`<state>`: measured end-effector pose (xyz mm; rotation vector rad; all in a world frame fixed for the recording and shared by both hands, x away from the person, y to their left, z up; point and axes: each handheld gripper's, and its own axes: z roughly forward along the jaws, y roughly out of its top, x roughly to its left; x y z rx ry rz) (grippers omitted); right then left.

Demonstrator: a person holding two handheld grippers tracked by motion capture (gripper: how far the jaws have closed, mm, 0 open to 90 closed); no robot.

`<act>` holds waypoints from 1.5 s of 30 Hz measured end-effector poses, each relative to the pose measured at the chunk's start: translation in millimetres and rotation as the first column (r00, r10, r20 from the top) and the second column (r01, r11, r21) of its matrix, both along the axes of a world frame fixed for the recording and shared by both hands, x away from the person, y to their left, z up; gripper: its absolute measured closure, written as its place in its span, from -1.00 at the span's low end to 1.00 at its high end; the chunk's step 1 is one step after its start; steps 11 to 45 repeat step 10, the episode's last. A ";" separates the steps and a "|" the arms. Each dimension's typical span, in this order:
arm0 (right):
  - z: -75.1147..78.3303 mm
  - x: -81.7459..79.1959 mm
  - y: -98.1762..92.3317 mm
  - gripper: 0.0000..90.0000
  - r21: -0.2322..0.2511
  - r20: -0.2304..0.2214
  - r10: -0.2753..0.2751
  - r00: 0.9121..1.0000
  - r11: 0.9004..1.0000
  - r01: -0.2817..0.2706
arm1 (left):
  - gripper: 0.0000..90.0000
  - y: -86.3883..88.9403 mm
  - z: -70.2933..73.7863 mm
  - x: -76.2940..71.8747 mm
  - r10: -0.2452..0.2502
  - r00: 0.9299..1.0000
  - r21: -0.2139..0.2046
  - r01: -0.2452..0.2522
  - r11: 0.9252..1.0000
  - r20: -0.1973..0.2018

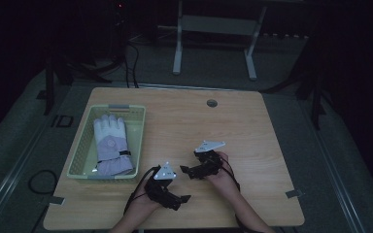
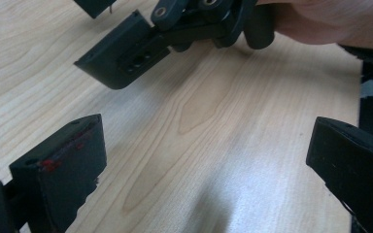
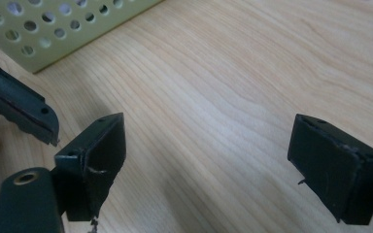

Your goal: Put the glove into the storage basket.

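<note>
I hold my left gripper point(image 1: 183, 198) low over the surface point(image 1: 184, 121) near its front edge, a little left of the middle, and its jaws stand spread wide with nothing but bare wood grain between them, as the left gripper view shows point(image 2: 201, 160). My right gripper point(image 1: 187, 171) sits just beyond it and slightly to the right, also close to the front edge, pointing leftward toward the basket; its jaws are likewise spread apart and hold nothing, with plain wood between them in the right gripper view point(image 3: 206, 162). The two grippers are near each other but not touching: from the left gripper view I see one black jaw of my right gripper hanging above the wood, with my right hand point(image 2: 320, 22) behind it. The pale green basket point(image 1: 138, 128) with perforated walls stands along the left edge of the surface, running from about the middle of that edge down toward the front left corner, and its near corner point(image 3: 68, 29) shows at the top left of the right gripper view. Inside the basket lies a white and lavender glove point(image 1: 110, 145), fingers pointing toward the far edge, cuff toward the front. Both grippers are well clear of the glove, with the basket wall between.
</note>
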<state>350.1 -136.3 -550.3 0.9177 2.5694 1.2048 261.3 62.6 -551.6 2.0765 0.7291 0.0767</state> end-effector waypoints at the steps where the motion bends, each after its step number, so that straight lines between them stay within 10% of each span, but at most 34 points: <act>1: -1.6 -0.4 -0.7 -0.69 -0.001 0.000 0.001 1.000 1.000 -0.001 | -0.97 -1.6 -2.3 -0.7 0.003 1.000 0.011 -0.003 1.000 0.001; 45: -5.0 -2.5 -3.9 -0.69 0.009 0.013 0.000 1.000 1.000 0.000 | -0.97 -3.3 -5.7 -1.6 -0.010 1.000 -0.003 0.010 1.000 0.002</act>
